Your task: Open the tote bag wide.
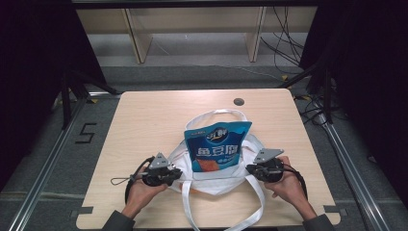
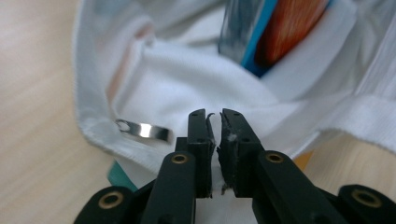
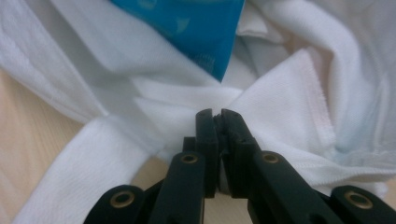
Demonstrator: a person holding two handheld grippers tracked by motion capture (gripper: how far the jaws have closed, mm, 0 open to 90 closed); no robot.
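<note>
At the counter's (image 1: 144,115) near edge I have both tongs clamped on the white bag's (image 1: 211,180) rim cloth: left tongs (image 1: 179,174) at its 9 o'clock side, right tongs (image 1: 249,168) at 3. Between them a blue pouch (image 1: 217,147) stands upright in the mouth, long axis toward 12, about equally near both hands.

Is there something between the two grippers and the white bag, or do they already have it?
Nothing visible stands between. The left gripper and the right gripper are each shut on the white bag's fabric, either side of the blue snack packet standing in it.
</note>
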